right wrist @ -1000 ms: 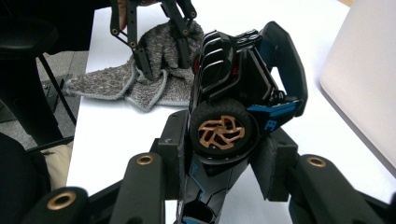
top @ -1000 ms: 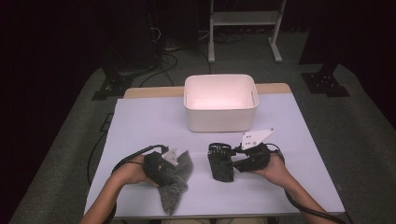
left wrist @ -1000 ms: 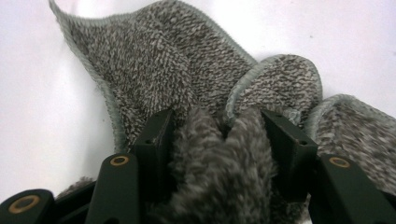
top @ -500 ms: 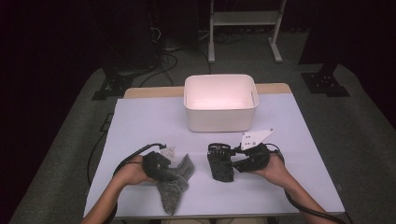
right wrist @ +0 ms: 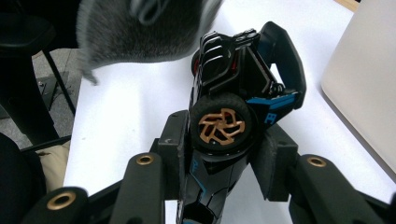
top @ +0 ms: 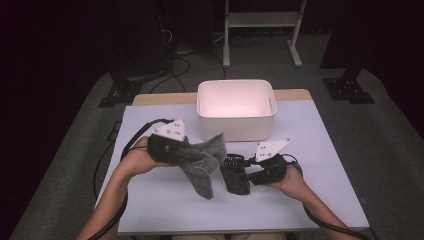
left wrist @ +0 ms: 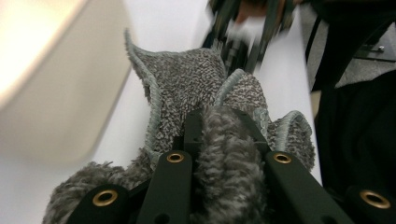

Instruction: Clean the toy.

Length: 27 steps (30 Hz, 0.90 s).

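High view shows a fuzzy grey cloth (top: 202, 162) hanging above the white table (top: 150, 210), pinched tight in the left gripper (top: 172, 148). Just beside it, the right gripper (top: 250, 175) squeezes a black toy car (top: 235, 176) by its sides. Behind them sits a white tub (top: 236, 110).

A white bin (top: 236, 111) stands at the far middle of the pale table (top: 310, 130), before a metal stand (top: 262, 20).

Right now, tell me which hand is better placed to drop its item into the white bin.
Left. The left tool has the grey cloth lifted off the table, close to the white bin. The right tool holds the black toy car low on the table, farther back.
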Tool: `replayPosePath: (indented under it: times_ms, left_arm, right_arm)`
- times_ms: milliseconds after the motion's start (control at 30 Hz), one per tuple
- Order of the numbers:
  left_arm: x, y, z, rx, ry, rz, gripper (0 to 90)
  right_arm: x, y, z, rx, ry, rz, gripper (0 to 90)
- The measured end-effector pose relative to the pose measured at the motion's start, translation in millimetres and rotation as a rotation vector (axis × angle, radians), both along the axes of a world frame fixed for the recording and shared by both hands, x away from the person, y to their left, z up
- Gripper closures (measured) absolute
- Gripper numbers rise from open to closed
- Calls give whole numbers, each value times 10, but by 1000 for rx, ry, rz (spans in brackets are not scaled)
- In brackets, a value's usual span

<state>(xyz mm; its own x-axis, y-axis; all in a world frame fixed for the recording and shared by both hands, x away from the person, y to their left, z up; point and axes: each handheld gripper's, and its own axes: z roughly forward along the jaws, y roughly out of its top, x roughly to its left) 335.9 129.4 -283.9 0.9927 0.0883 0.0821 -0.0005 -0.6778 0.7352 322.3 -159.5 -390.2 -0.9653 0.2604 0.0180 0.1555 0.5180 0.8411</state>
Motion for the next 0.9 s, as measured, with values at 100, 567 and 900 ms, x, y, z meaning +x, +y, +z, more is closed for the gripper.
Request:
replayPosePath:
  times_ms: [100,567,900]
  left_arm:
    - [14,-346,87,15,-18,-64,783]
    - [128,-661,-116,125,22,-94,777]
    - [139,-351,-370,148,63,-45,772]
  right_arm:
    - [-9,30,-5,2,-8,3,588]
    - [-20,-40,-16,5,-11,5,589]
    - [-23,-38,-13,-1,-10,0,588]
